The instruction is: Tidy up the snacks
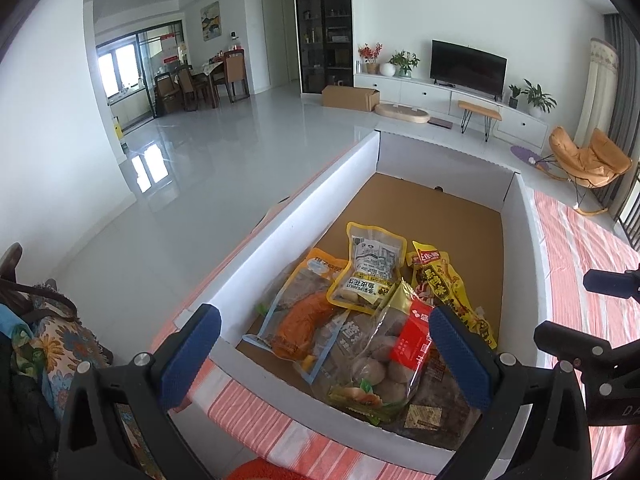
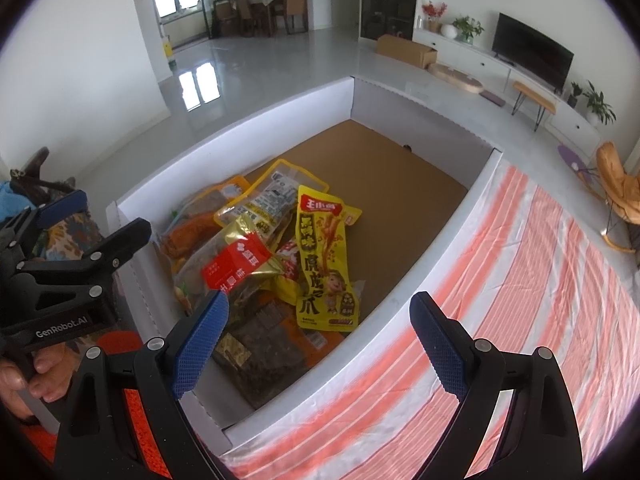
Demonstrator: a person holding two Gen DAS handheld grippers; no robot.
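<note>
Snack packets (image 1: 372, 320): being kept piled in the white box (image 1: 288, 216), just ahead of both tongs.
Left tongs (image 1: 324, 356): being held apart, empty.
Right tongs (image 2: 320, 344): being held apart, empty.

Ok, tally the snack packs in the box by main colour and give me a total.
Counting only packs that show clearly in the white box:
Yellow: 2 (chicken-feet pack, peanut pack)
Orange: 1 (sausage pack)
Red and gold: 1 (bag of round pieces)
Dark brown: 1 (pack at the near end)
Total: 5; others may lie hidden beneath.
</note>
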